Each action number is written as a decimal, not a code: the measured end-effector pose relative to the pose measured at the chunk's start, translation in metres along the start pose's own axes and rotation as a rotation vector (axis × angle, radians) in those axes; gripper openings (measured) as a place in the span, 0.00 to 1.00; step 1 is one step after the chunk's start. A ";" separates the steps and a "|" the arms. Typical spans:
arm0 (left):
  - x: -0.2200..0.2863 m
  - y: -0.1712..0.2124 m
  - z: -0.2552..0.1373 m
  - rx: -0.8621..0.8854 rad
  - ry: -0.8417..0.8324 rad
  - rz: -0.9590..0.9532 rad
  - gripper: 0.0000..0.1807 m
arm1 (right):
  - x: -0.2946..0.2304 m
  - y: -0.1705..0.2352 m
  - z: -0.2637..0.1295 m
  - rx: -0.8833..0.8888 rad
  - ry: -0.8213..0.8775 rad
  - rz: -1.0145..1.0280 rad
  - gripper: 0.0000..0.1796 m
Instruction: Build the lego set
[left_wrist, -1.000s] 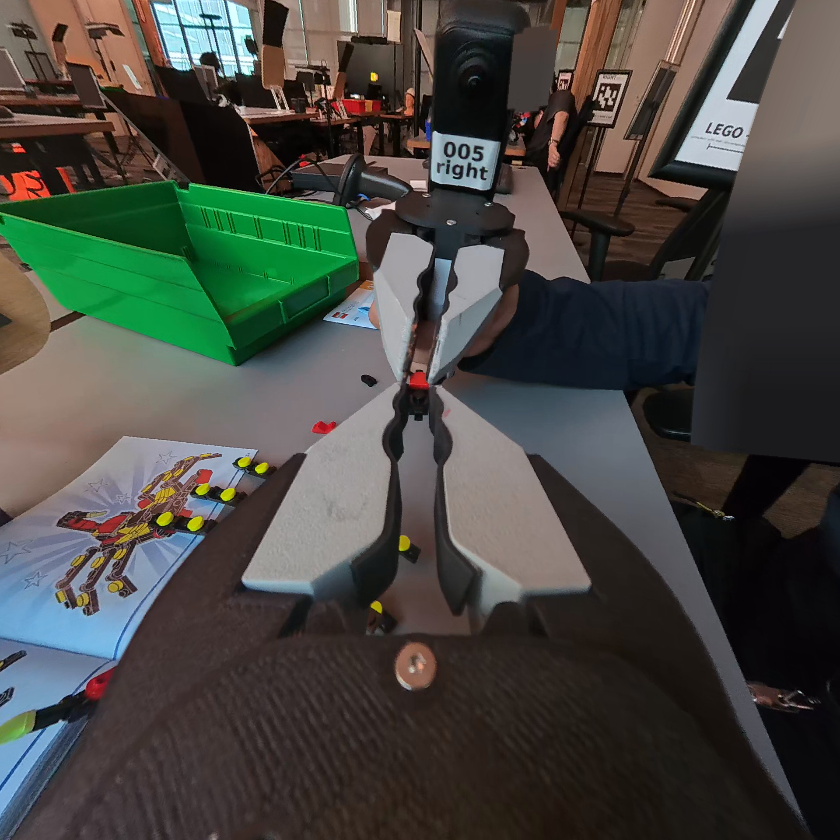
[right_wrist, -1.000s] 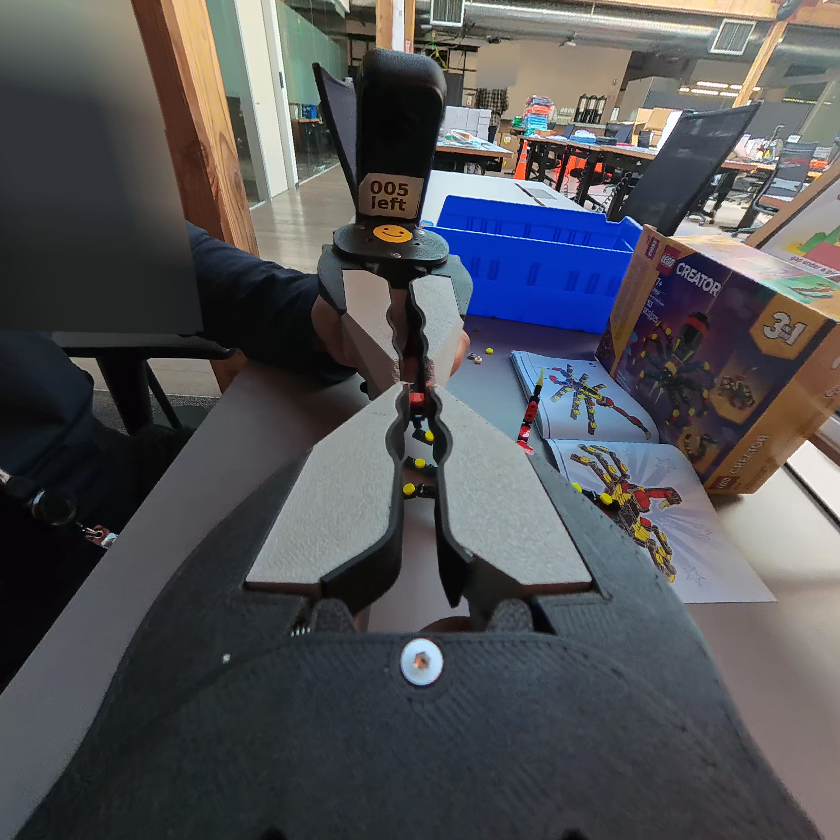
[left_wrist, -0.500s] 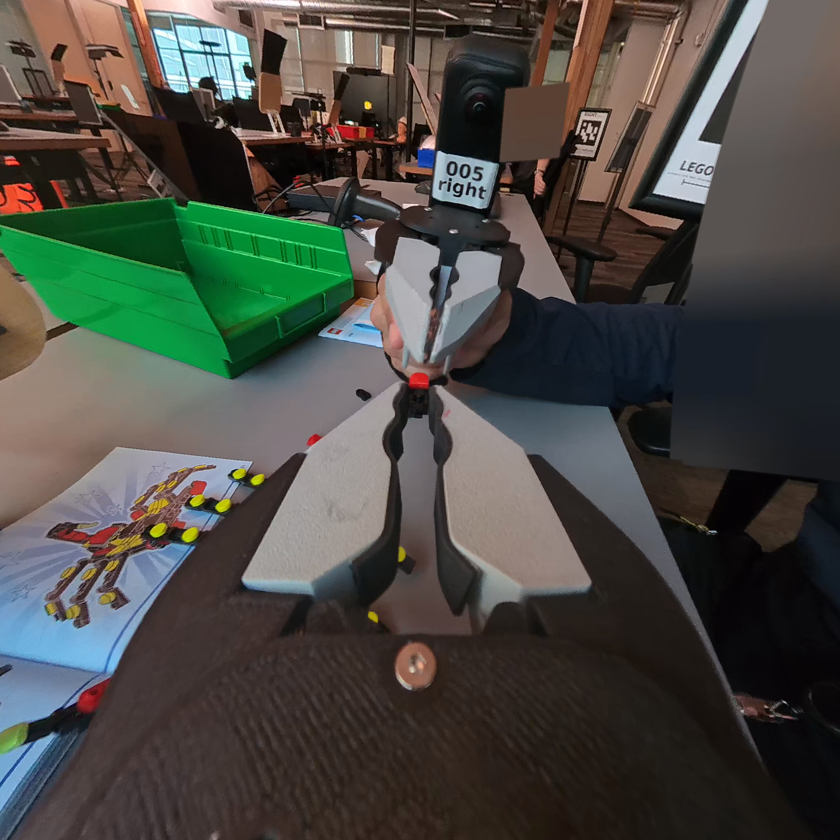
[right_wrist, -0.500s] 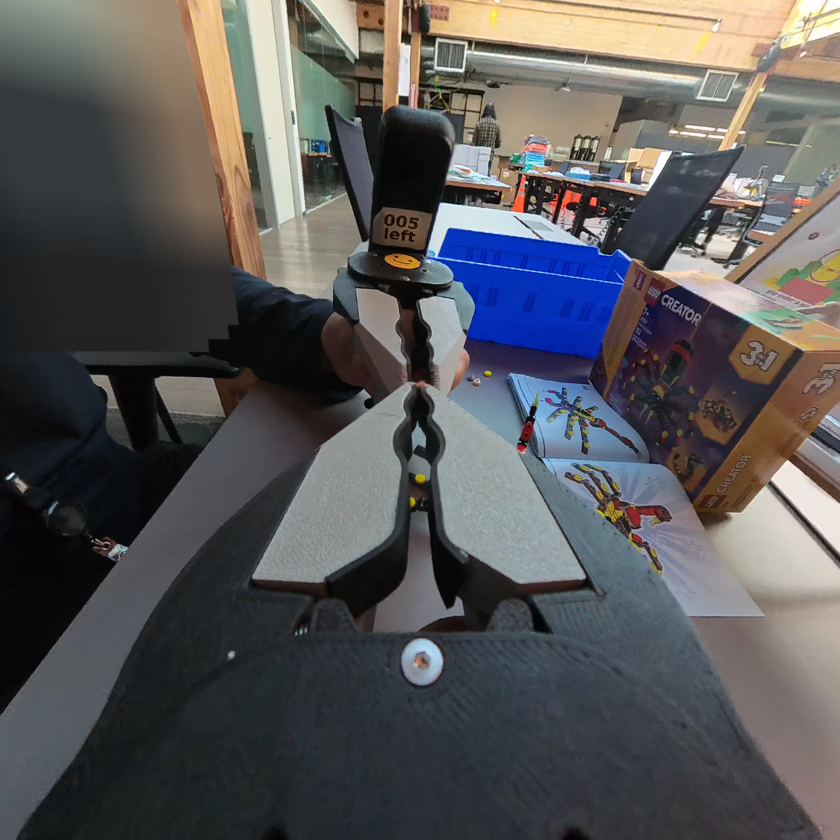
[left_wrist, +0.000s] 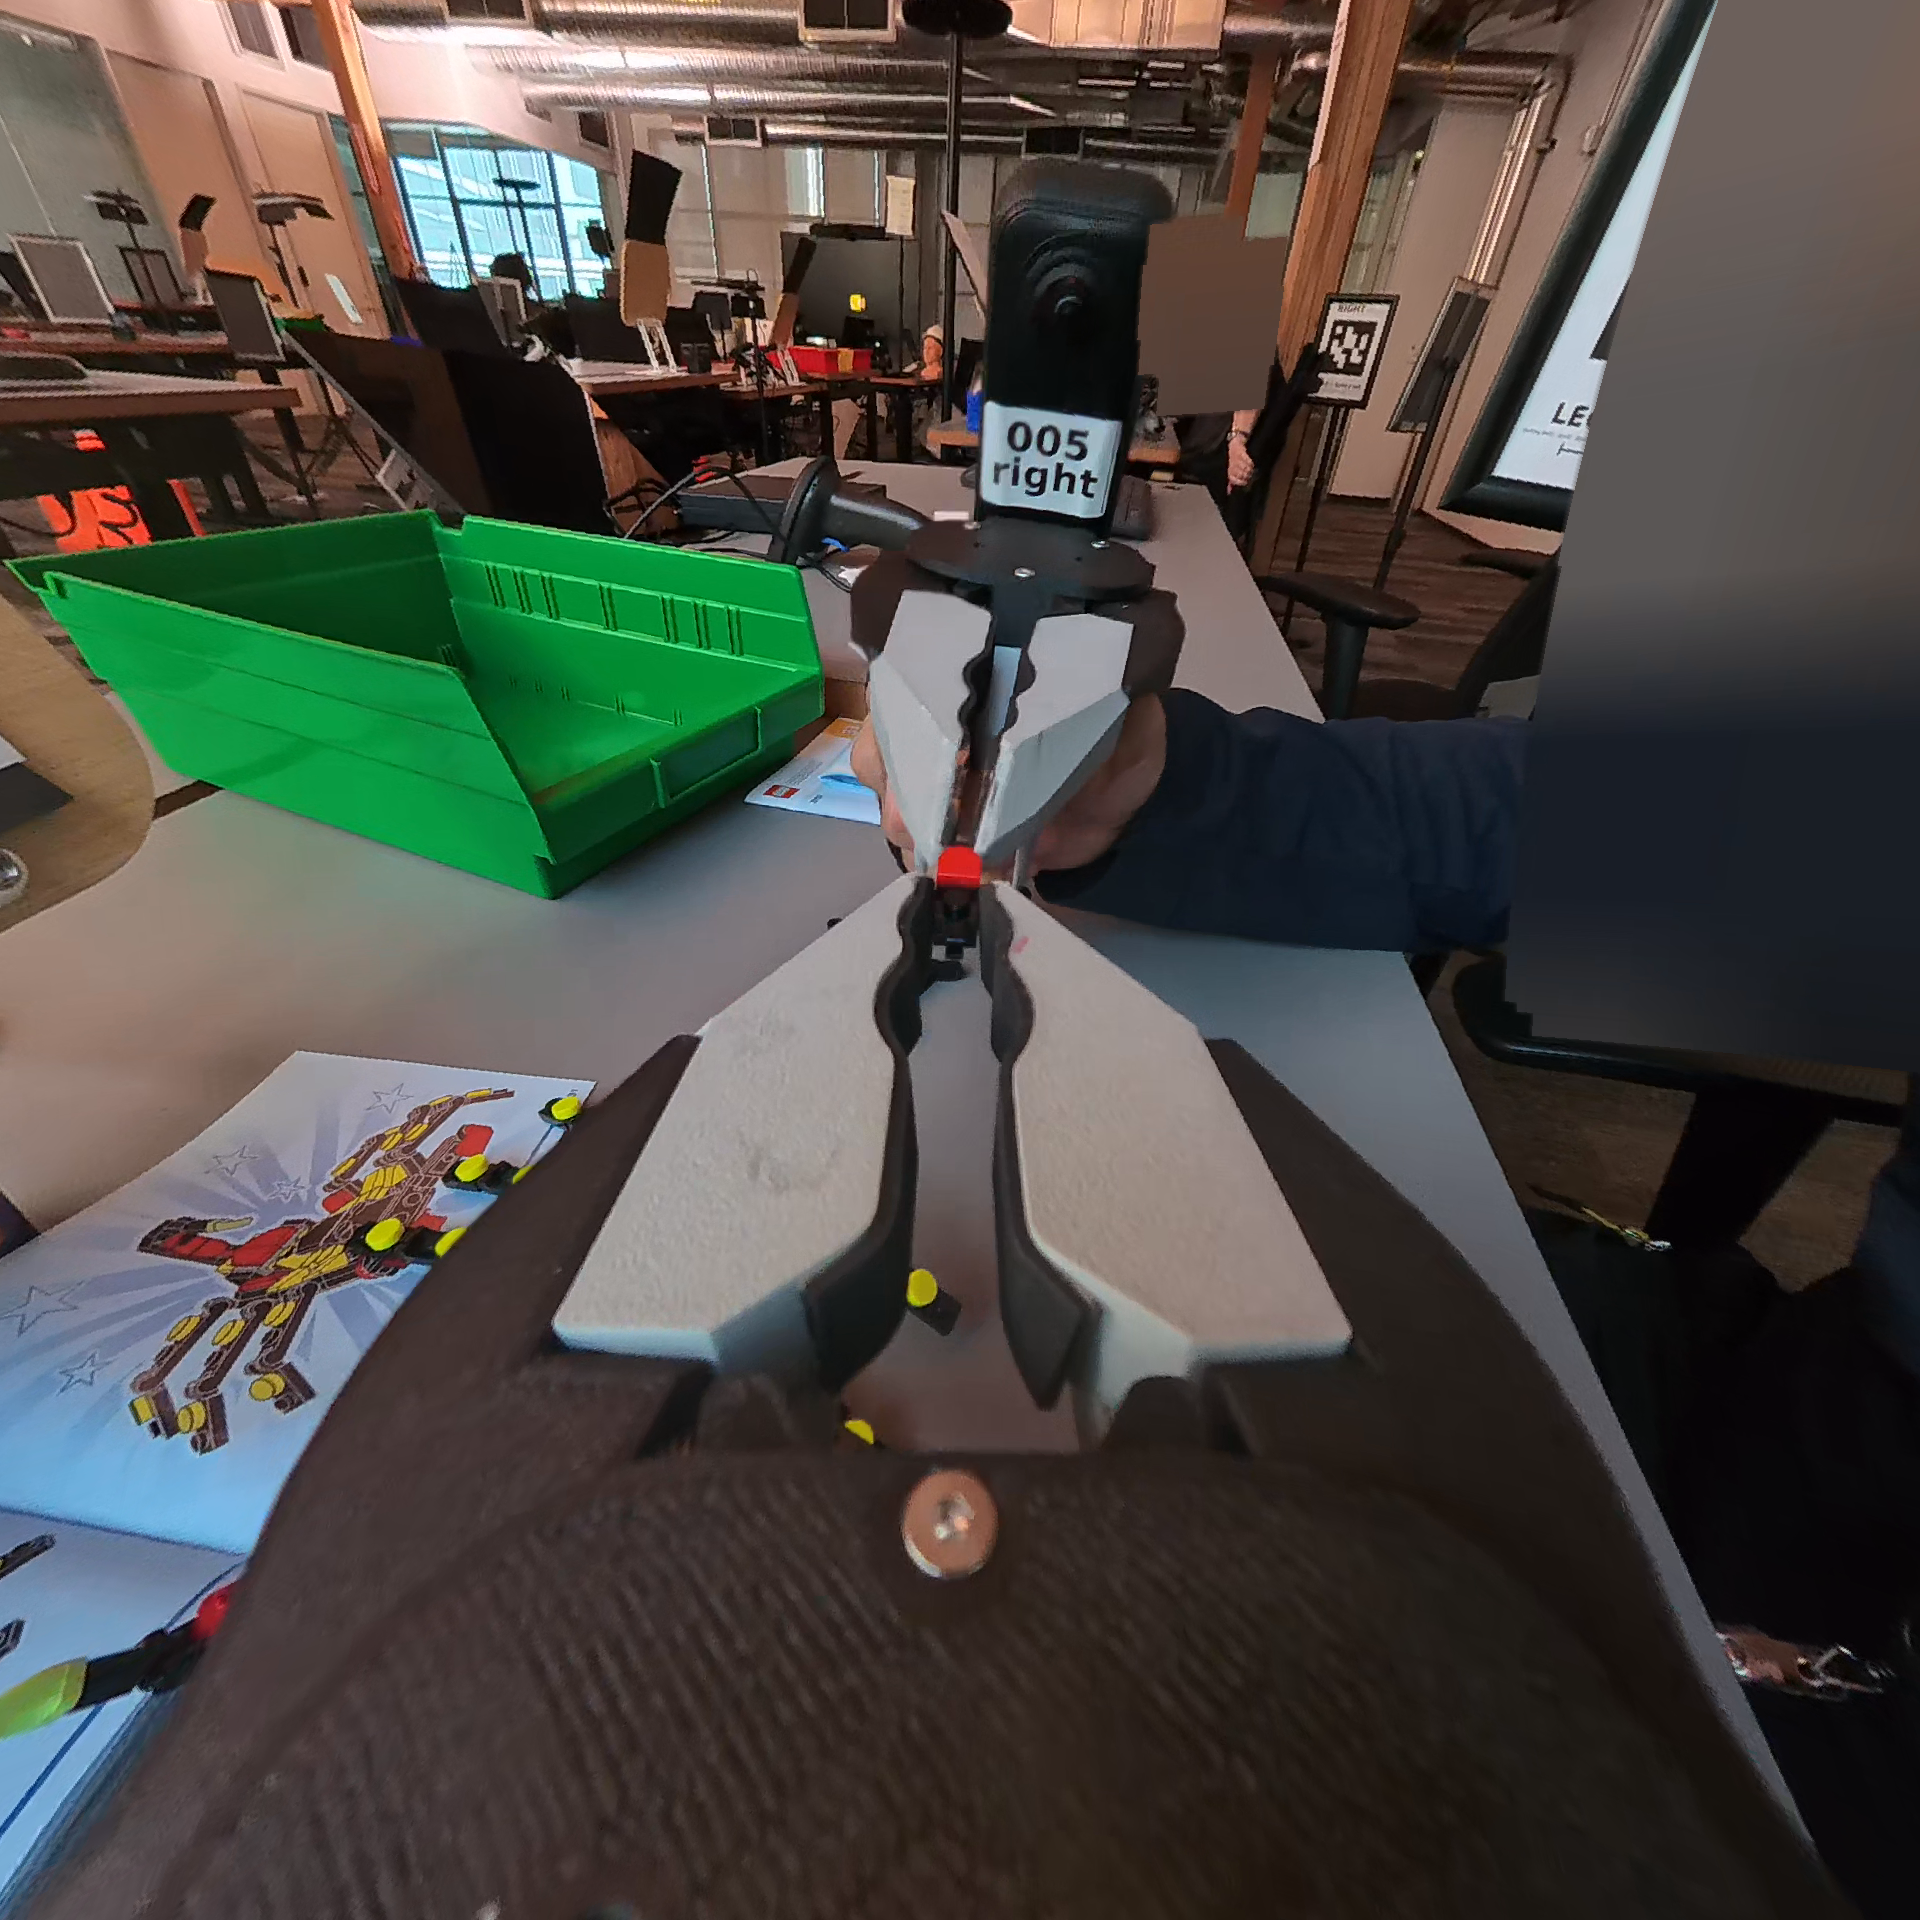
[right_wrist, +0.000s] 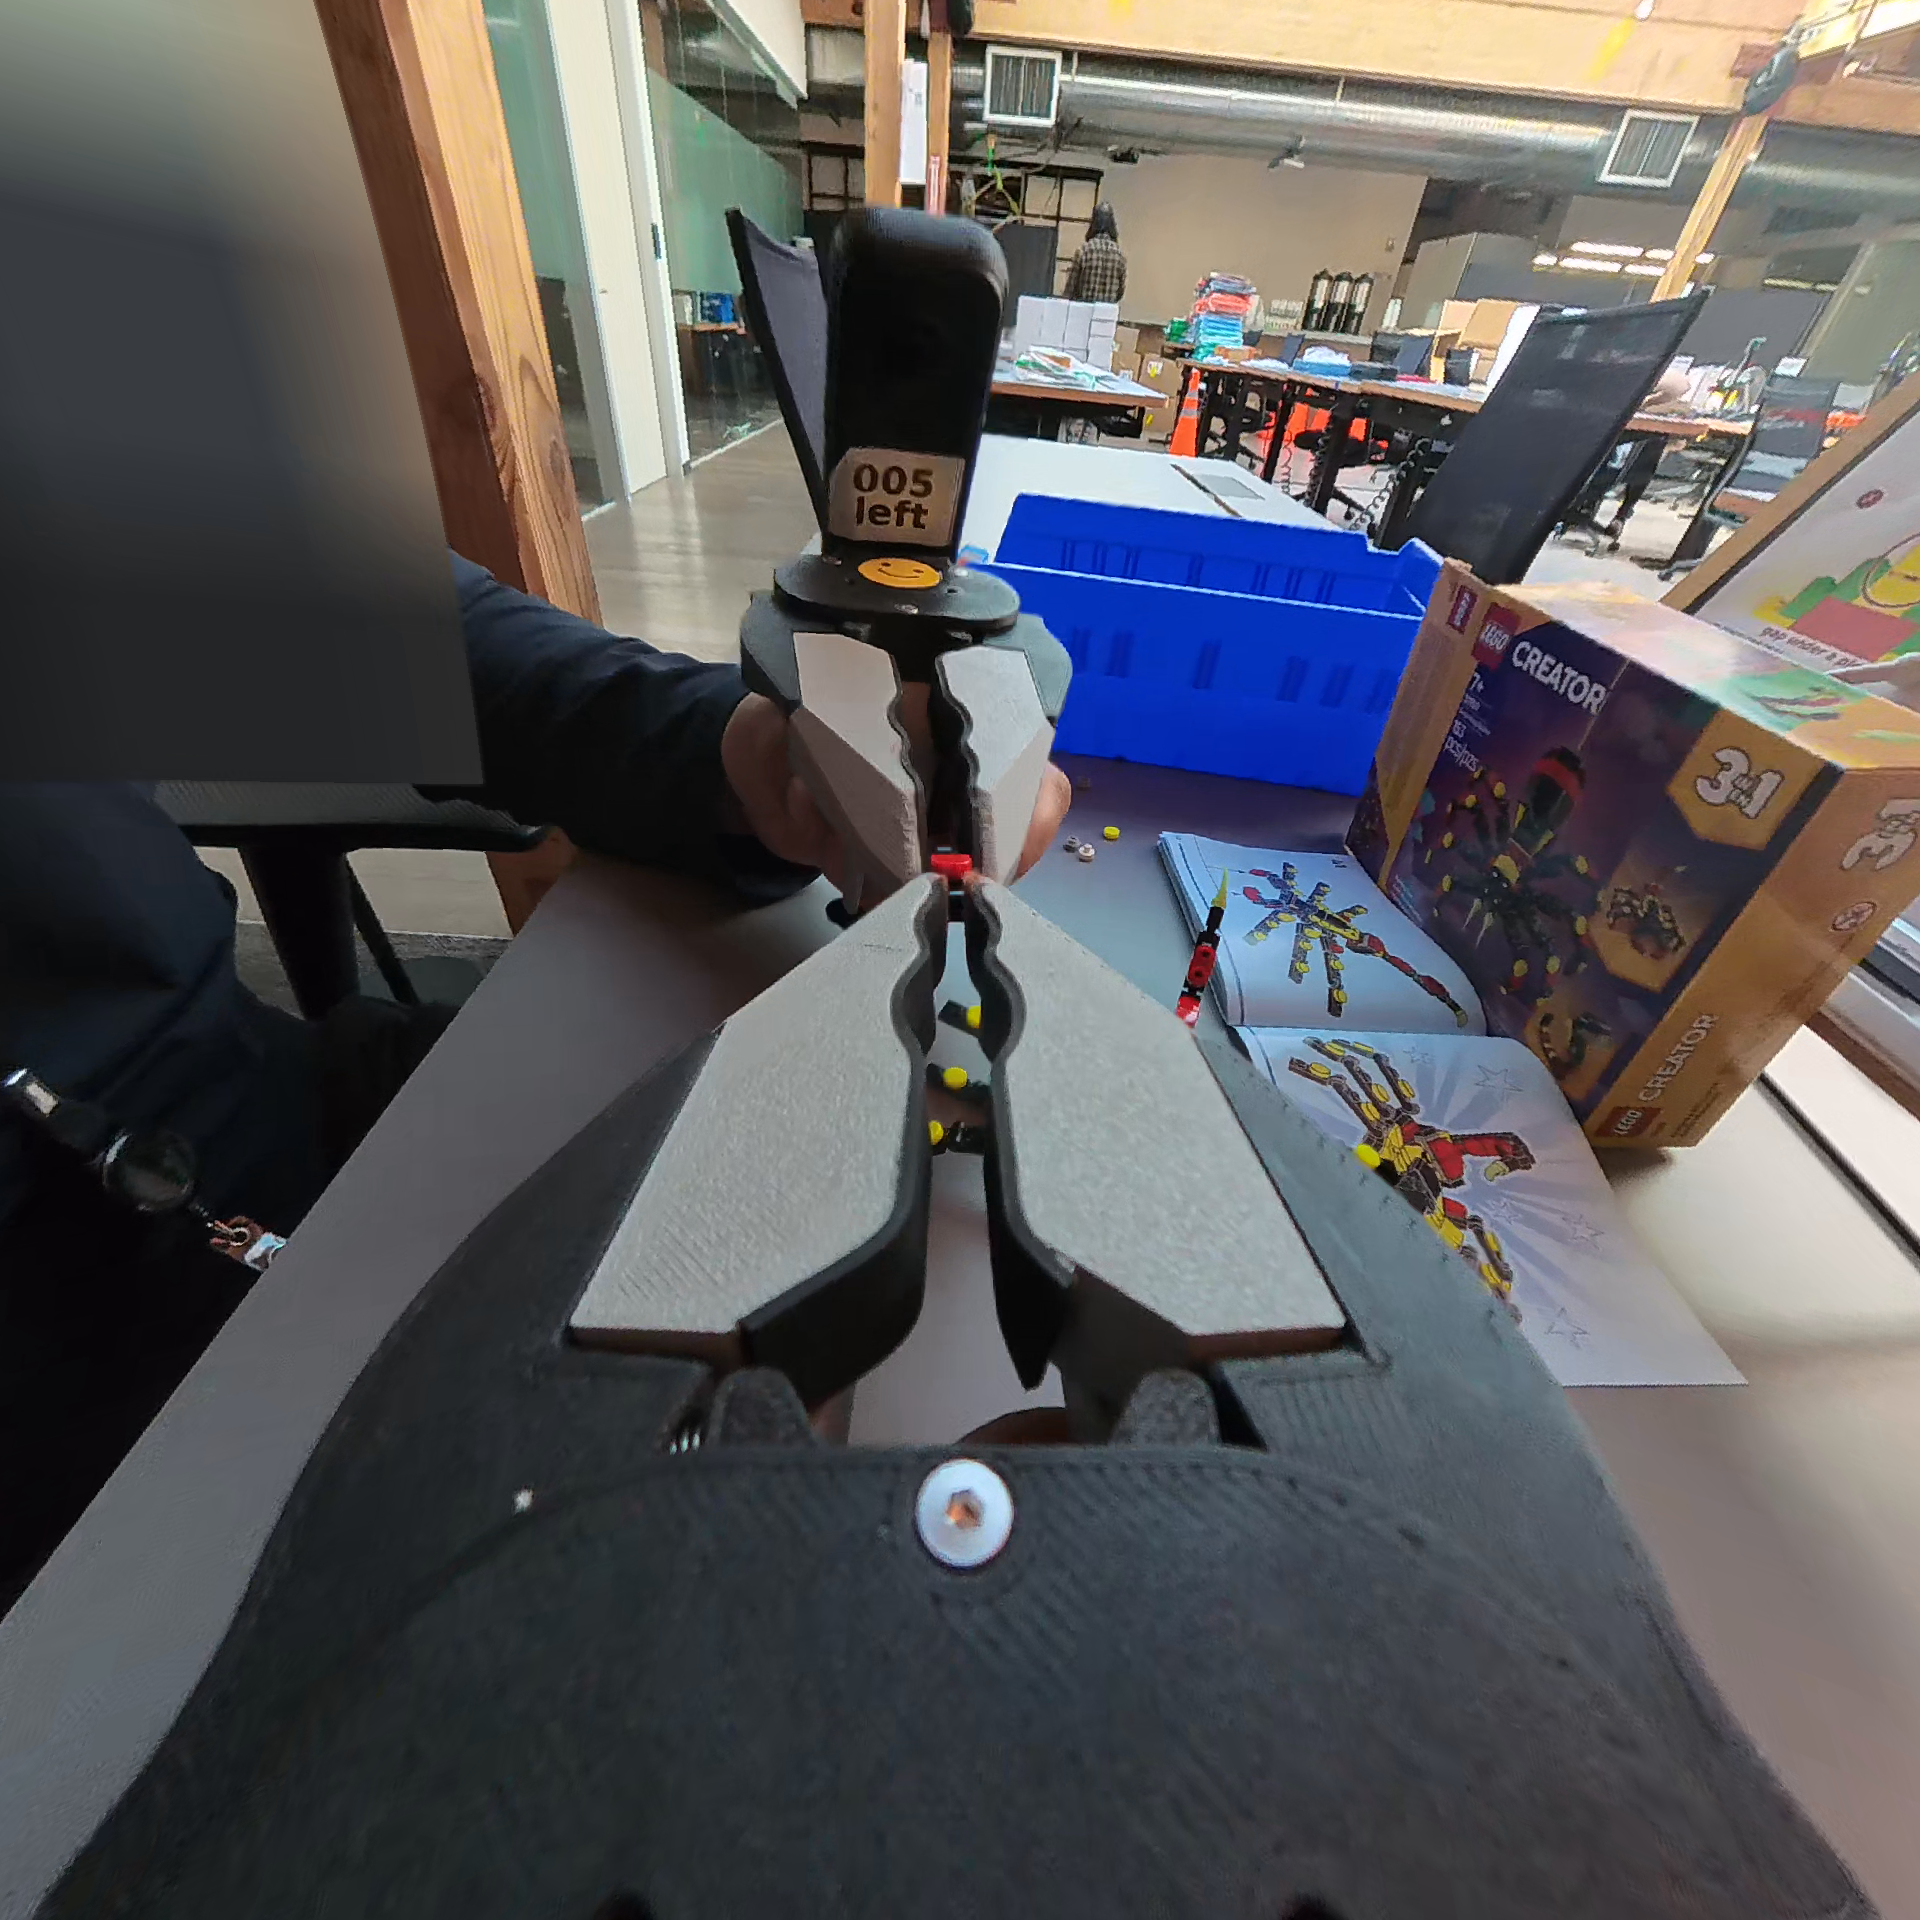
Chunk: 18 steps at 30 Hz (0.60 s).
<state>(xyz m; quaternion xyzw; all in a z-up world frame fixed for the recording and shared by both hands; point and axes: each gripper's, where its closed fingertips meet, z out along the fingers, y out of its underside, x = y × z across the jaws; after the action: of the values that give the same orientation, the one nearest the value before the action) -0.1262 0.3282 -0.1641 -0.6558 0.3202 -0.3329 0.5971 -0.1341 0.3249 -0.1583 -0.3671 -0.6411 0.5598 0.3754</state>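
My two grippers face each other tip to tip above the grey table. My left gripper is shut on a small black lego piece topped by a red brick. My right gripper meets that red brick from the far side, its fingers pinched together with a brownish piece between them. In the right wrist view, my right gripper is shut at the red brick, and my left gripper stands just behind it. What the right fingertips clamp is mostly hidden.
A green bin stands at the back left and a blue bin opposite. The lego box and open instruction booklets lie beside them. Loose black-and-yellow pieces lie under the grippers, a red-black-yellow leg on a booklet. Only a small space, under 4 cm, lies between the two pairs of fingers.
The right gripper drew slightly back from the red brick half a second ago and has come back tip to tip with the left. Both stay shut.
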 end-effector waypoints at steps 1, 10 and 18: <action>-0.001 0.002 0.000 -0.006 -0.003 -0.007 0.03 | 0.001 -0.002 -0.001 0.011 0.006 -0.001 0.00; -0.004 -0.003 -0.003 0.036 -0.009 -0.023 0.04 | 0.002 -0.012 -0.006 0.067 -0.001 0.025 0.00; -0.002 -0.006 -0.004 0.055 0.005 -0.037 0.04 | 0.004 -0.007 -0.004 0.051 0.005 0.035 0.00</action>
<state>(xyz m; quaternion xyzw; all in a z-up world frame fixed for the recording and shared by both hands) -0.1305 0.3286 -0.1577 -0.6442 0.3004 -0.3542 0.6078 -0.1325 0.3295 -0.1506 -0.3699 -0.6192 0.5817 0.3761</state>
